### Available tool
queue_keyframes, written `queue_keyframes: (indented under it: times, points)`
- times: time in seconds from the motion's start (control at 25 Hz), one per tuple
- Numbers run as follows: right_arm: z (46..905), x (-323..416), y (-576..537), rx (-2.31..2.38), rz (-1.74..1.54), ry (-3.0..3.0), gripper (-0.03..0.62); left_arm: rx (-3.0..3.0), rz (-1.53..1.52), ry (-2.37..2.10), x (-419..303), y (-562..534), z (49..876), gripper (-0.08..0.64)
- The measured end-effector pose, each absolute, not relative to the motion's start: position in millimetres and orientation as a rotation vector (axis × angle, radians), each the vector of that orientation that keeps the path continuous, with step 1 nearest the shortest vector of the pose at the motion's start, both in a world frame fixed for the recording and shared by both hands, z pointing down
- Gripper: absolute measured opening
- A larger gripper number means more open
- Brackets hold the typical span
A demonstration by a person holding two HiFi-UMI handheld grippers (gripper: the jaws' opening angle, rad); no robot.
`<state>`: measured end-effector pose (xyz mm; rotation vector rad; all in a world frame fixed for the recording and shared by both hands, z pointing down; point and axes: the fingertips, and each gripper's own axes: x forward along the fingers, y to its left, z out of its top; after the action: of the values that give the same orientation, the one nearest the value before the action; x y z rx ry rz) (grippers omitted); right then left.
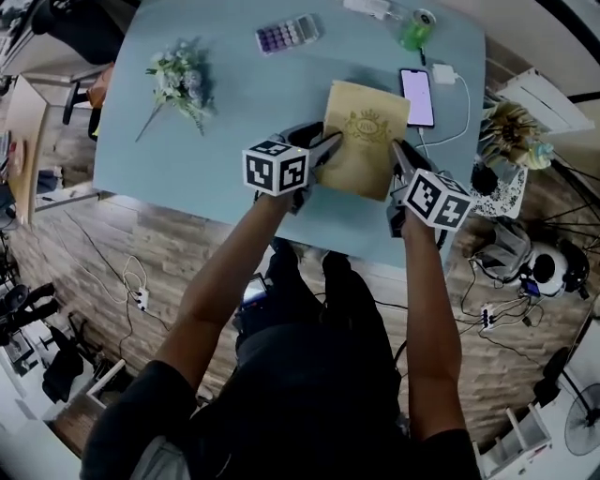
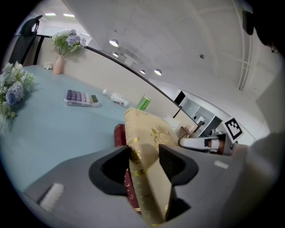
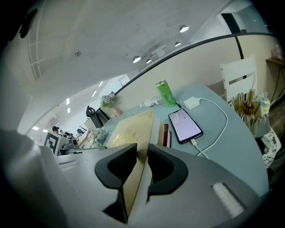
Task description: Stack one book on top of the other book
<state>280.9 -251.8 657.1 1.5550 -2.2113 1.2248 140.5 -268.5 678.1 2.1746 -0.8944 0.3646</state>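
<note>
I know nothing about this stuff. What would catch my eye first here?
A tan book with gold ornament is clamped on both sides, by the left gripper and the right gripper, near the front edge of the pale blue table. A dark red book peeks out under it, and a lit phone lies by its far right corner.

We saw a tan hardcover book (image 1: 364, 139) stamped with a gold crest and gold spine bands. The other hardcover book (image 2: 119, 136) was dark red, and the tabletop (image 1: 234, 141) was pale blue. Near its far edge lay a grey calculator with purple keys (image 1: 287, 35) and a green bottle (image 1: 413, 28).
</note>
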Motion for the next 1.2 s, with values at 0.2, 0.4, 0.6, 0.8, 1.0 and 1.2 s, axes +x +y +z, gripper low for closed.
queue_keyframes:
  times: [0.2, 0.4, 0.6, 0.8, 1.0, 1.2]
  points:
    - [665.3, 277.7, -258.4, 1.542, 1.237, -2.193, 0.074, 2.140, 0.370, -0.887, 139.5, -273.3, 686.2, 0.241]
    - [671.1, 280.6, -260.7, 1.562, 1.311, -2.178, 0.074, 2.138, 0.397, -0.865, 140.9, -275.2, 689.6, 0.241]
    - [656.0, 284.6, -267.5, 1.600, 1.229, -2.185, 0.075, 2.166, 0.416, -0.890, 126.4, -276.0, 677.3, 0.241]
    - [607.8, 280.2, -272.0, 1.641, 1.121, -2.276, 0.075, 2.262, 0.344, -0.923, 101.4, -280.6, 623.3, 0.241]
    - [533.5, 262.2, -265.0, 1.638, 0.959, -2.449, 0.075, 2.404, 0.289, -0.933, 71.7, -273.3, 554.4, 0.241]
    - [446.2, 233.3, -244.1, 1.573, 0.792, -2.653, 0.075, 2.512, 0.209, -0.977, 32.8, -255.6, 490.2, 0.241]
